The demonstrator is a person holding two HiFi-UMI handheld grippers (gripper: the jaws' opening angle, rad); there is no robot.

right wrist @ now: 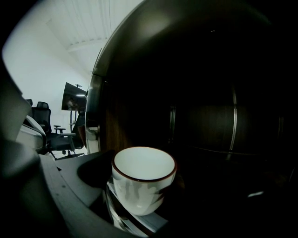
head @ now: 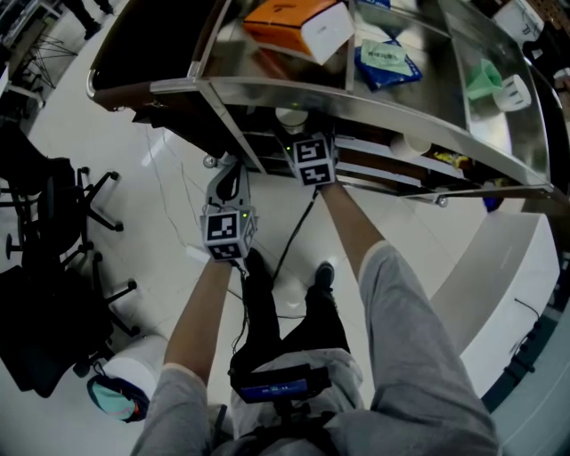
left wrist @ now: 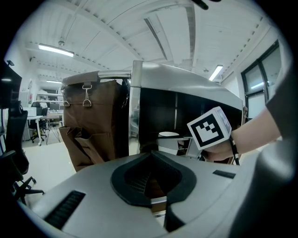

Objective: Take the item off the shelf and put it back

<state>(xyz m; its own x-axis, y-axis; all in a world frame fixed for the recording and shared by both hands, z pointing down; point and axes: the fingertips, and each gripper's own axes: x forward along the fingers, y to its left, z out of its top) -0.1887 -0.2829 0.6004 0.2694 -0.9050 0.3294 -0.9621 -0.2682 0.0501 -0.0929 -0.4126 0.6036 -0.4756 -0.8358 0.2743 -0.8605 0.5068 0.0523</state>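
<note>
A white cup with a dark brown rim (right wrist: 143, 179) stands in the dark lower level of a steel shelf cart (head: 374, 107). My right gripper (right wrist: 144, 188) reaches in under the cart's top shelf with its jaws spread wide around the cup. Its grey left finger (right wrist: 70, 186) lies just beside the cup wall, and the other finger is lost in shadow. From the left gripper view the cup (left wrist: 168, 135) shows beside the right gripper's marker cube (left wrist: 209, 128). My left gripper (left wrist: 151, 176) hangs outside the cart's front post, shut and holding nothing.
A brown bag (left wrist: 93, 121) hangs on the cart's left end. On the top shelf lie an orange box (head: 298, 22), a blue packet (head: 385, 61) and a green item (head: 484, 80). A black office chair (head: 53, 223) stands to the left on the pale floor.
</note>
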